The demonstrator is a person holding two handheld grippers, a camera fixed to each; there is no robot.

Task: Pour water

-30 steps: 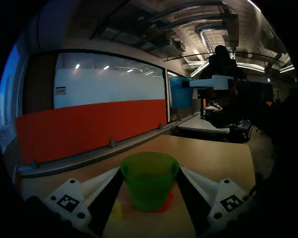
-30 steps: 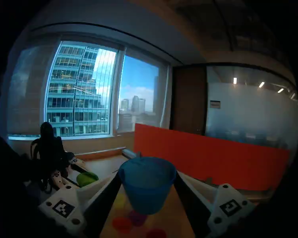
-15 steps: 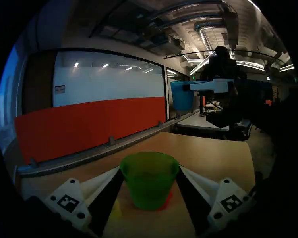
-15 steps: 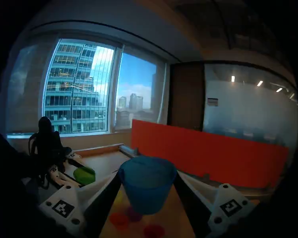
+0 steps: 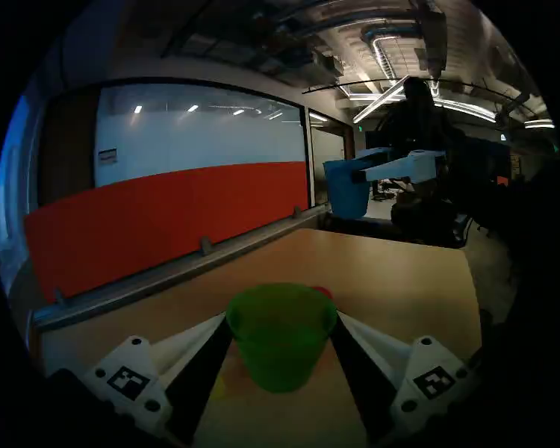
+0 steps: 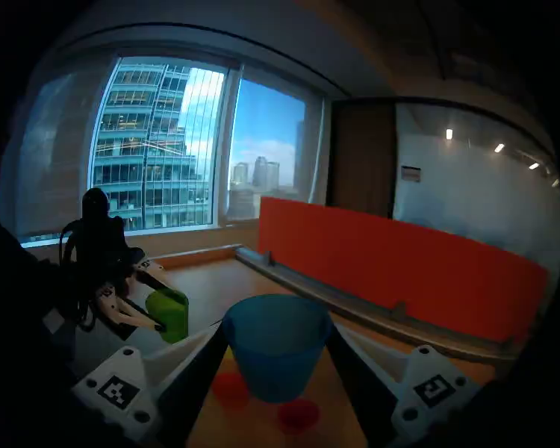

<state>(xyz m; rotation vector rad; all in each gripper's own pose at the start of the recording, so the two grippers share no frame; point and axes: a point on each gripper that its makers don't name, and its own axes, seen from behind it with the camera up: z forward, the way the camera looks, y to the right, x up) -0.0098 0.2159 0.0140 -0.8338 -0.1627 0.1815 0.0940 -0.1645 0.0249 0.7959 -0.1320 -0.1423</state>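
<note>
We hold a cup in each tool. The left gripper (image 5: 280, 322) is clamped on the green cup (image 5: 281, 345), and the right gripper (image 6: 276, 328) is clamped on the blue cup (image 6: 276, 358). In both cases the two fingers press on the sides of the cup.

In the left gripper view, the green cup sits upright at the bottom centre of the frame, raised above the wooden table (image 5: 399, 276). An orange panel (image 5: 168, 213) runs along the table's edge on the left side of the frame. Right of centre and higher up, farther off, we see the blue cup in the right gripper's hold, above the far edge of the table.

In the right gripper view, the blue cup is upright at the bottom centre, its rim open toward us. Two red spots (image 6: 299, 414) lie on the table just beneath it. At the left of the frame, lower down, the green cup shows in the left gripper's fingers, well apart from the blue one. A large window (image 6: 168, 149) fills the upper left.

We cannot tell whether either cup has water in it.
</note>
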